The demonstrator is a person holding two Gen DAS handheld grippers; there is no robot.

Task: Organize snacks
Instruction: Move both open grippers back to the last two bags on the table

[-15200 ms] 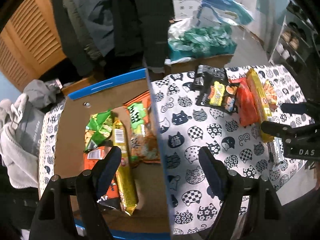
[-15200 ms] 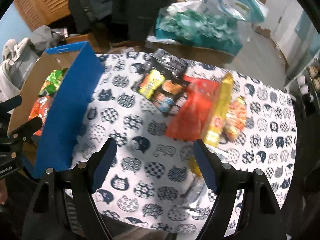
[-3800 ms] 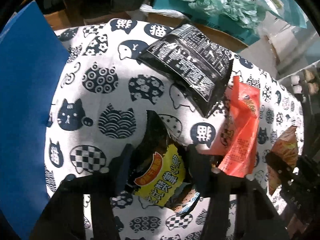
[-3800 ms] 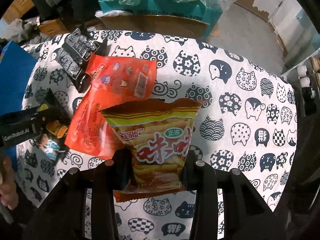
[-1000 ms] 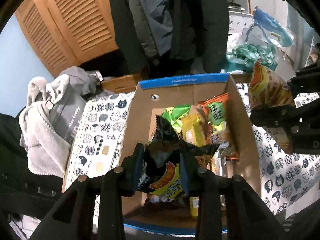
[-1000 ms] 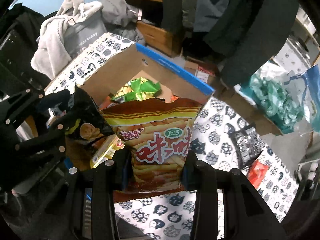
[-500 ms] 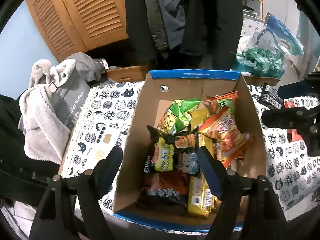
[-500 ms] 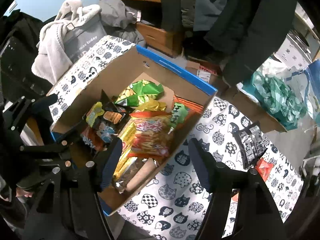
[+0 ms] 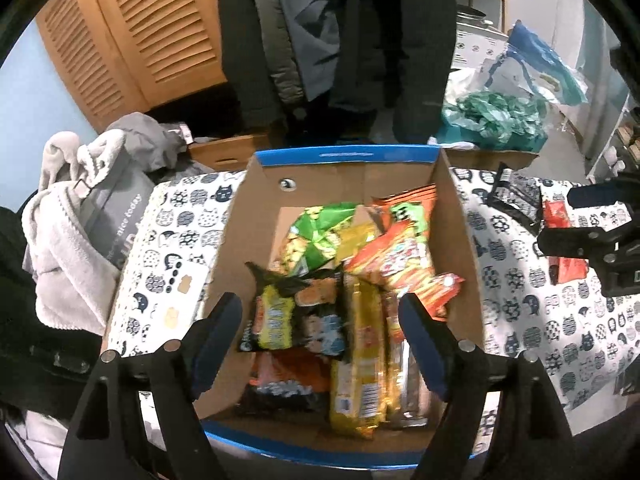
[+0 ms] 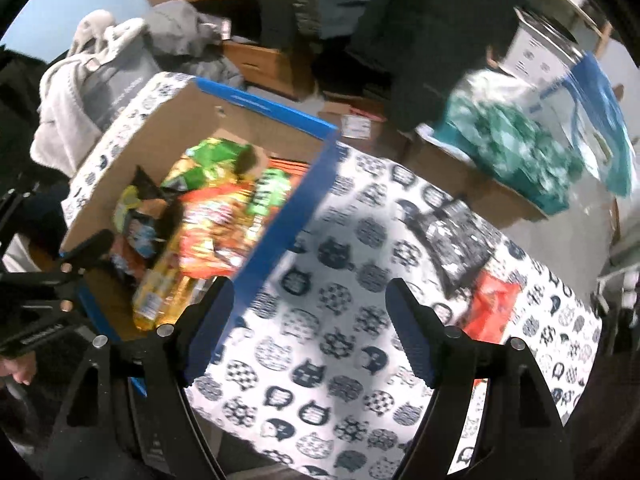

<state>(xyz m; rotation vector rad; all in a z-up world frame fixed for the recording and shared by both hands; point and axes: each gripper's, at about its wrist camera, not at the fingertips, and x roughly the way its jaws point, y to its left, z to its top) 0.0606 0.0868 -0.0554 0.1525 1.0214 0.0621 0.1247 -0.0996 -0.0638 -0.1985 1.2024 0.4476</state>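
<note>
The cardboard box [image 9: 344, 158] with a blue rim holds several snack packets. A black-and-yellow packet [image 9: 296, 320] lies in its middle and an orange stick-snack bag [image 9: 400, 268] rests tilted to its right. My left gripper [image 9: 320, 332] hangs above them, its jaws opening with nothing between them. My right gripper [image 10: 310, 316] is over the cat-print cloth [image 10: 340, 340], just right of the box's blue wall [image 10: 280, 208]. Its jaws are opening too, and they are empty. A black packet [image 10: 452, 236] and a red packet [image 10: 492, 308] lie on the cloth beyond it.
A grey towel and bag [image 9: 68, 232] are heaped left of the box. Behind the table stand dark hanging coats [image 9: 340, 40], louvred wooden doors [image 9: 132, 36] and a carton of teal bags [image 9: 492, 120]. The box's walls stand tall beside the right gripper.
Both grippers let go: the black-and-yellow packet and the orange stick-snack bag dropped into the box. Both jaws spread wide. The right gripper swung right, off the box and over the cloth.
</note>
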